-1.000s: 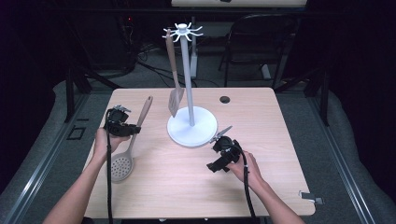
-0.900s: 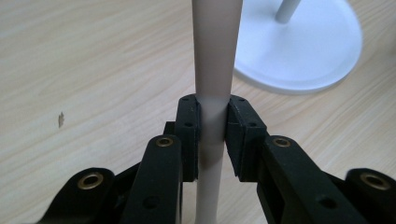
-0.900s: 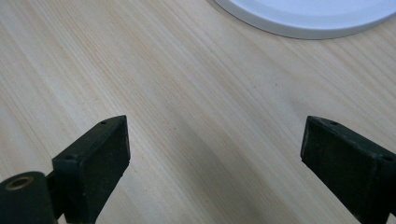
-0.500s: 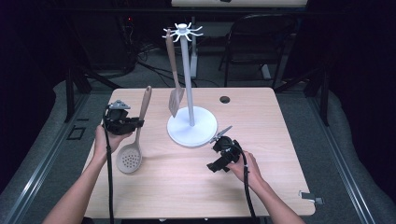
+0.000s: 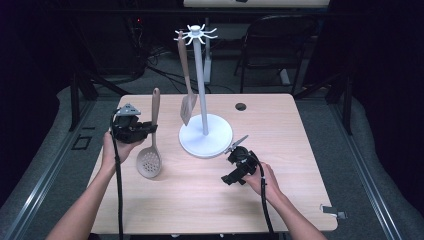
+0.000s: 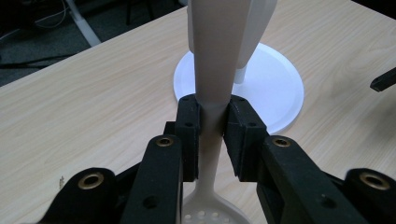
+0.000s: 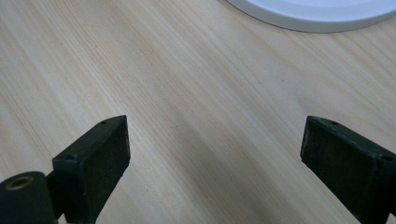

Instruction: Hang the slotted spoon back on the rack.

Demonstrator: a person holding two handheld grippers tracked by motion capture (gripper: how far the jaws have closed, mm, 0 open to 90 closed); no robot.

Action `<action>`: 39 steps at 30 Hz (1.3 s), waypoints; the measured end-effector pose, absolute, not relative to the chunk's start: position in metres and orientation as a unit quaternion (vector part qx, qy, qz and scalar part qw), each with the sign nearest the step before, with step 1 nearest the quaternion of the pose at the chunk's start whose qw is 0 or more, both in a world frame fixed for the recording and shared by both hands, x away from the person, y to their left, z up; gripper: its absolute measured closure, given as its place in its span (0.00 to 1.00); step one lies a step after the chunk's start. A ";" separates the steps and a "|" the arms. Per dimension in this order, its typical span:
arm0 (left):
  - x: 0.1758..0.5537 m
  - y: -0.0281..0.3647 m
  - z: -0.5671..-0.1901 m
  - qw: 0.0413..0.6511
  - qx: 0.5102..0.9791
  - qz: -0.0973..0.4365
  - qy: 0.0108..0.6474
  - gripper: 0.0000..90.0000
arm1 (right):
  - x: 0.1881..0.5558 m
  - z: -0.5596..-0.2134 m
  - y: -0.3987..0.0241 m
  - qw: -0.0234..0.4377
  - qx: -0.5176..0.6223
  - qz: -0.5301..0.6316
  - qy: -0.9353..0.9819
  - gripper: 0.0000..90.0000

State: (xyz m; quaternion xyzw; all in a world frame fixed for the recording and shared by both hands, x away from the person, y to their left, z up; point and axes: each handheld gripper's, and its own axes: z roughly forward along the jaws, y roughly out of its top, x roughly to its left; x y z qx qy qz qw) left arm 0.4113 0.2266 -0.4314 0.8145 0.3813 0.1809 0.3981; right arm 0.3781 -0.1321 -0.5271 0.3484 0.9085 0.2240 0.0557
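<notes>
The room is dark, with a chair (image 5: 280,45) beyond the pale wooden desk (image 5: 280,200). Left tongs (image 5: 145,131) clamp the slotted spoon (image 5: 150,160) by its handle, left of the white rack (image 5: 204,130). Right tongs (image 5: 231,176) gape wide, resting near. Keep the spoon upright; aim its handle hole at a free hook.

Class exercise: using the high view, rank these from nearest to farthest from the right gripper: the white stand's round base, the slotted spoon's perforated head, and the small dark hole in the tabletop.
Measured from the right gripper:
1. White stand's round base, just up and to its left, almost beside it.
2. Slotted spoon's perforated head, across the table to the left.
3. Small dark hole, near the table's far edge; only slightly closer than the spoon head, so treat 2 and 3 as too close to call.
</notes>
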 end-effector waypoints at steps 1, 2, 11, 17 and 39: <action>0.410 0.226 -0.430 0.397 0.815 0.182 0.381 0.84 | 0.378 -0.527 -0.132 0.056 0.347 0.225 0.909 0.09; 0.410 0.226 -0.430 0.397 0.815 0.184 0.381 0.84 | 0.378 -0.527 -0.132 0.057 0.343 0.221 0.911 0.09; 0.400 0.220 -0.418 0.416 0.809 0.201 0.363 0.84 | 0.380 -0.529 -0.130 0.057 0.344 0.222 0.911 0.09; 0.399 0.211 -0.409 0.426 0.810 0.202 0.349 0.84 | 0.379 -0.527 -0.128 0.059 0.343 0.222 0.911 0.09; 0.410 0.172 -0.384 0.435 0.824 0.202 0.302 0.84 | 0.379 -0.527 -0.128 0.061 0.344 0.220 0.911 0.09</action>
